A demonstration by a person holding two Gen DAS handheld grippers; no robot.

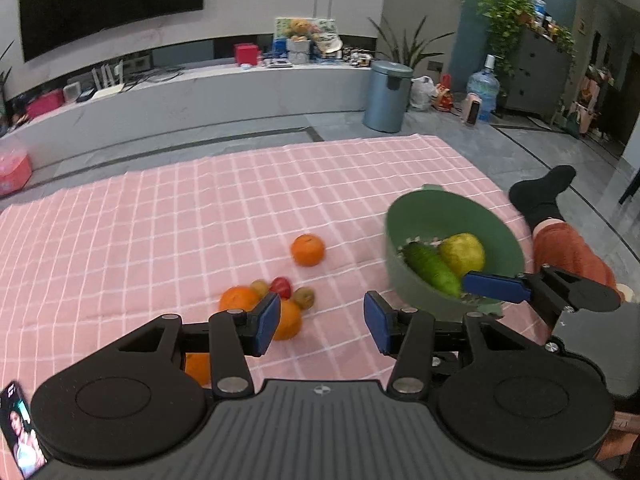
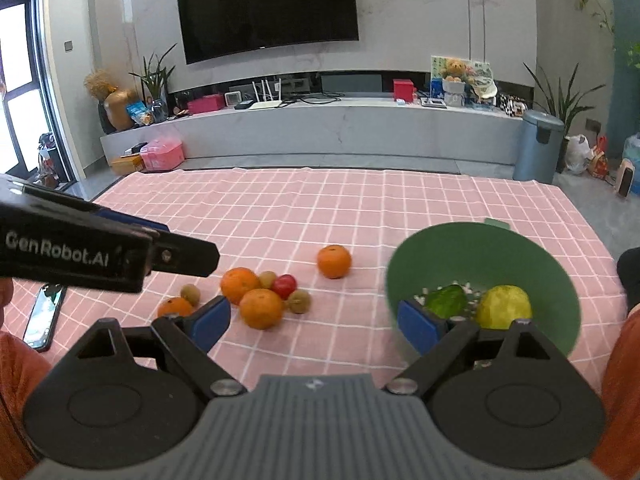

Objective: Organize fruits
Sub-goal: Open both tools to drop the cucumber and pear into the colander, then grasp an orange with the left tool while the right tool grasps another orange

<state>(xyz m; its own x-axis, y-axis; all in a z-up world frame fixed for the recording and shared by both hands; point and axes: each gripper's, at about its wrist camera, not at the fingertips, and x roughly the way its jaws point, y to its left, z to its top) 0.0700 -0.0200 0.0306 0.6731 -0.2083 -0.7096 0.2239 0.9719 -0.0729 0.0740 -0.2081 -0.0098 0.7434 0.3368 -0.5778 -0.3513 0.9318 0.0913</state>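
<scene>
Pink checked cloth [image 2: 360, 208] on living-room floor: round green plastic bowl [image 2: 520, 256] already holding yellow-green pear [image 2: 504, 306] and cucumber [image 2: 446, 300]; oranges [image 2: 260, 308], kiwis, small red fruit waiting. Left tool [image 1: 320, 322] half open, empty; right tool [image 2: 316, 326] wide, empty.

A home living room is showing here: a large black curved television [image 2: 267, 8] is hanging on a pale marble wall above a long grey media shelf [image 2: 320, 120]. Leafy potted plants [image 1: 508, 28] are standing around, and a pink checked cloth [image 2: 360, 208] is lying spread over the grey tiled floor [image 1: 520, 152].

Open cloth [image 2: 360, 208] beyond lone orange [image 2: 334, 261], fruit cluster [image 2: 260, 296] left, bowl [image 2: 480, 256] (tilted) right
</scene>
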